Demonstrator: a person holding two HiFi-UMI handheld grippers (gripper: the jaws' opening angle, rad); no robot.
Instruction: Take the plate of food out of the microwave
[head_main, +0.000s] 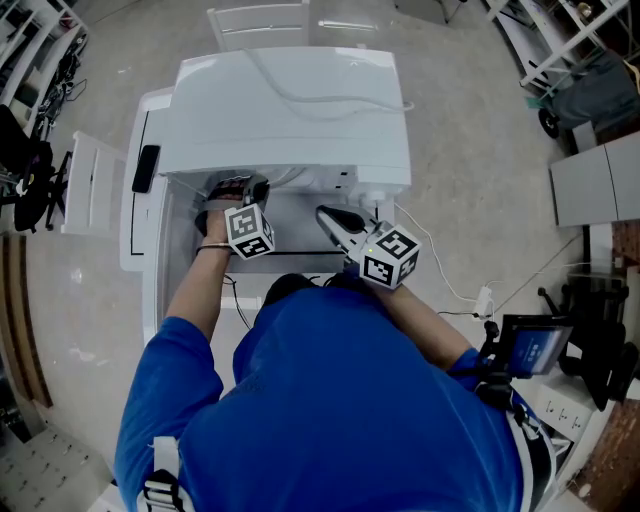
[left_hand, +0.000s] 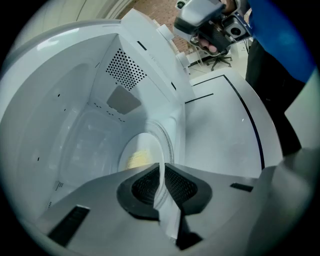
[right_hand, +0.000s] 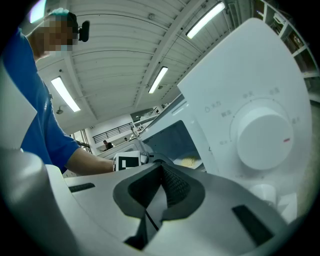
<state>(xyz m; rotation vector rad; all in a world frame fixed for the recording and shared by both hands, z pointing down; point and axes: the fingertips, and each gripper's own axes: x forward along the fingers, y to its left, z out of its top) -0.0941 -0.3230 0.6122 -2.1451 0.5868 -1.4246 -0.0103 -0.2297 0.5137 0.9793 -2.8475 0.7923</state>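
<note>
White microwave (head_main: 290, 110) holds a round, smooth white plate (left_hand: 149, 145) bearing pale yellow food (left_hand: 137, 159). Left gripper (left_hand: 161, 170) clamps the plate's thin rim. Right gripper (right_hand: 161, 168) has its jaws together, empty.

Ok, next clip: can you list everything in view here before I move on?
microwave: one, white, centre of the head view
door: one, white with a black outline, swung open at the microwave's left
dial: one, white, on the microwave's control panel
plate: one, white, inside the microwave
food: one heap, yellow, on the plate
cable: one, white, lying across the microwave's top
left gripper: one, grey, reaching into the microwave, shut on the plate's rim
right gripper: one, grey, in front of the control panel, shut, empty
person: one, blue shirt, facing the microwave
</note>
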